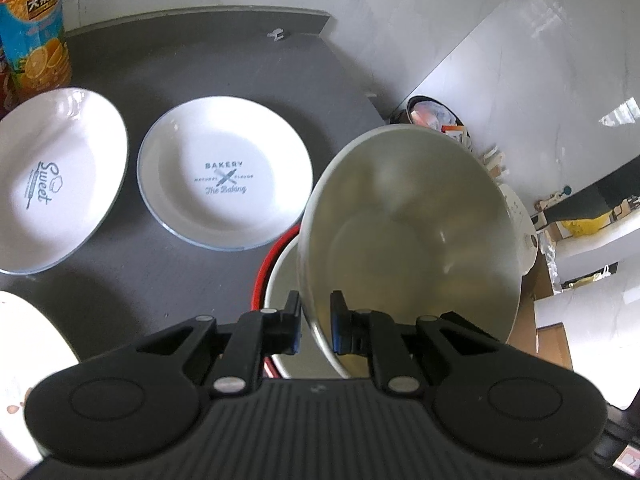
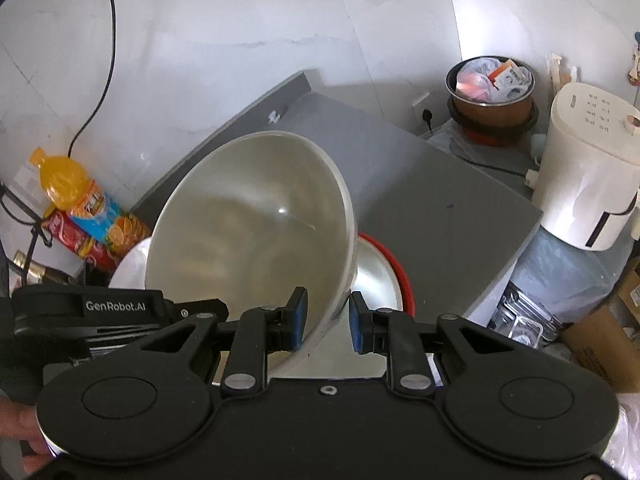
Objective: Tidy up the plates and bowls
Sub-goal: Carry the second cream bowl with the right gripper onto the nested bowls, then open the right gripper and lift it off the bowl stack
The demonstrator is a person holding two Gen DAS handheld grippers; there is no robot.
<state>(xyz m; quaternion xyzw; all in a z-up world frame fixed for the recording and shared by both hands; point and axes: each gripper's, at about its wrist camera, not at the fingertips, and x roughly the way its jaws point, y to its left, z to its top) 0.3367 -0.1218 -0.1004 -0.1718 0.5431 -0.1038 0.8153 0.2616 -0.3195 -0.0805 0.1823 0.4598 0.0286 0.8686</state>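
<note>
I hold the steel bowl [image 1: 408, 240] by its rim, tilted above the red-rimmed bowl [image 1: 280, 280]. My left gripper [image 1: 316, 326] and right gripper [image 2: 325, 322] straddle it w/ narrow fingers. Thin, stiff, slippery metal, prob. light; the rim is the only hold.

I count two steel bowls: one tilted bowl [image 1: 408, 240] lifted above a second, red-rimmed bowl [image 1: 280, 276] near me. Three white plates: the "Bakery" plate [image 1: 224, 172] in the middle, the "Sweet" plate [image 1: 56, 180] to its left, and a plate edge [image 1: 24, 344] nearest left. One orange drink bottle [image 1: 34, 28] stands far left.
</note>
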